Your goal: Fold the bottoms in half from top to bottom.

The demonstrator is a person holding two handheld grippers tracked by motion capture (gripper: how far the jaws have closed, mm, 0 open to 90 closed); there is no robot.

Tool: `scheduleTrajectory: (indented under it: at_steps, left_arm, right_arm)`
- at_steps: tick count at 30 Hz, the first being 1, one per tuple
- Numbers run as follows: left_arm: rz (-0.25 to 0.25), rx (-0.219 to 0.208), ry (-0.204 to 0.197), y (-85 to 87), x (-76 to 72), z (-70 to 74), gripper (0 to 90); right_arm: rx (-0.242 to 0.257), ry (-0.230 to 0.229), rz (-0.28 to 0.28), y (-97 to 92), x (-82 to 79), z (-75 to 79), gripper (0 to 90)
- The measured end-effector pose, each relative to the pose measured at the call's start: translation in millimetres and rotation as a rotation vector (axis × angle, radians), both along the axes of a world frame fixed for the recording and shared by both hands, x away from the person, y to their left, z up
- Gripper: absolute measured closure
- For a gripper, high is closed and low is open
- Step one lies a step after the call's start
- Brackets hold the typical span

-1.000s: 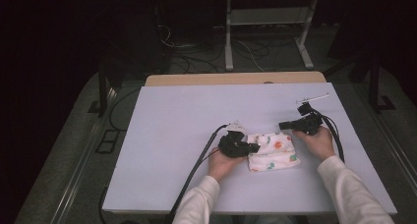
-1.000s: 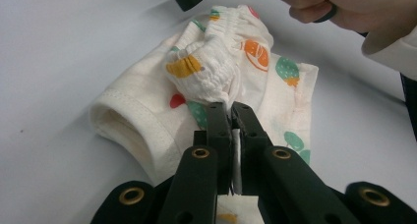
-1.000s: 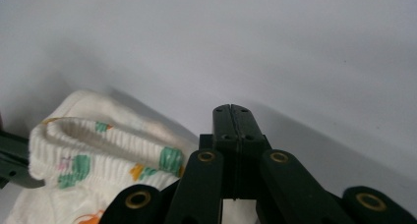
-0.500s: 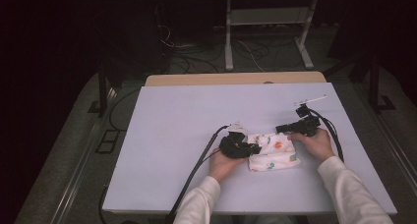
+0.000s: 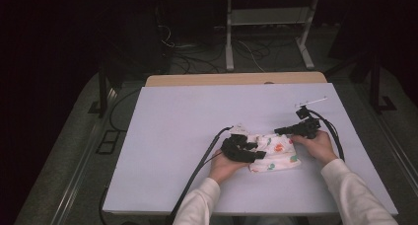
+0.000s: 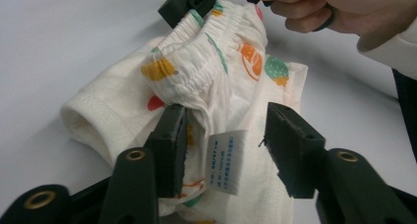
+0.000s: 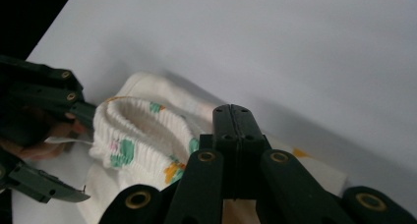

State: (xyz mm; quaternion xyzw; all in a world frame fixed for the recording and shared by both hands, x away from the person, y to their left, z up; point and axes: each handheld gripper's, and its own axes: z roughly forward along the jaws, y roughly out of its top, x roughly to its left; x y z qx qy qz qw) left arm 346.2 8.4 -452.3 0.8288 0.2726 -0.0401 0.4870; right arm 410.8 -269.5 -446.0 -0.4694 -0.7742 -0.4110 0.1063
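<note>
A small white garment [image 5: 277, 155] with coloured prints and an elastic waistband lies bunched on the table near its front edge. My left gripper [image 5: 257, 151] is at its left end. Its jaws have just been opening and now stand apart [image 6: 223, 140], with a fold of cloth [image 6: 231, 71] and a white care label [image 6: 226, 160] loose between them. My right gripper [image 5: 282, 131] is at the garment's far right corner with its jaws closed together [image 7: 237, 121], pinching the waistband [image 7: 137, 130]. The left gripper view shows that pinch at the top [image 6: 192, 5].
The pale table top [image 5: 197, 136] stretches left and far of the hands, with a wooden strip [image 5: 236, 79] along its far edge. Black cables [image 5: 202, 161] trail from both grippers over the front edge. Beyond the table are floor cables and a white desk frame [image 5: 229, 42].
The left gripper's jaws have parted over the garment's left end. Both hands and the garment stay in place.
</note>
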Motion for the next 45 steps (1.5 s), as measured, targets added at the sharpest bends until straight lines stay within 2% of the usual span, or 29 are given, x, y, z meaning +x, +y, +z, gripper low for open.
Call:
scheduleTrajectory:
  at_steps: [4,9,17,21,28,34,38,45]
  left_arm:
    - [0.016,-0.007,0.002,3.1,0.1,2.5,42.5]
    - [0.033,-0.036,-0.004,8.7,0.5,6.8,36.3]
    - [0.084,-0.072,-0.024,19.9,4.4,15.2,30.7]
    - [0.094,-0.121,-0.018,23.6,5.9,15.8,27.1]
    - [0.128,-0.119,-0.016,26.1,7.3,16.7,21.8]
    - [0.153,-0.113,-0.017,28.6,9.5,16.7,19.6]
    - [0.149,-0.098,-0.030,27.9,8.3,17.2,19.3]
    - [0.161,-0.093,-0.015,27.1,9.9,14.8,16.6]
  right_arm:
    - [0.019,-0.008,0.017,0.1,-6.5,5.3,88.8]
    - [0.028,-0.009,0.033,-0.9,-13.3,8.5,88.7]
    - [0.045,-0.012,0.054,-1.6,-21.2,11.5,88.8]
    - [0.048,-0.013,0.068,0.1,-25.8,12.9,88.7]
    - [0.041,-0.014,0.095,3.4,-35.9,14.9,88.8]
    - [0.031,-0.013,0.137,8.8,-51.2,17.4,88.7]
    - [0.018,-0.011,0.158,12.1,-61.2,14.9,88.8]
    - [-0.005,-0.002,0.174,12.5,-73.3,5.7,88.8]
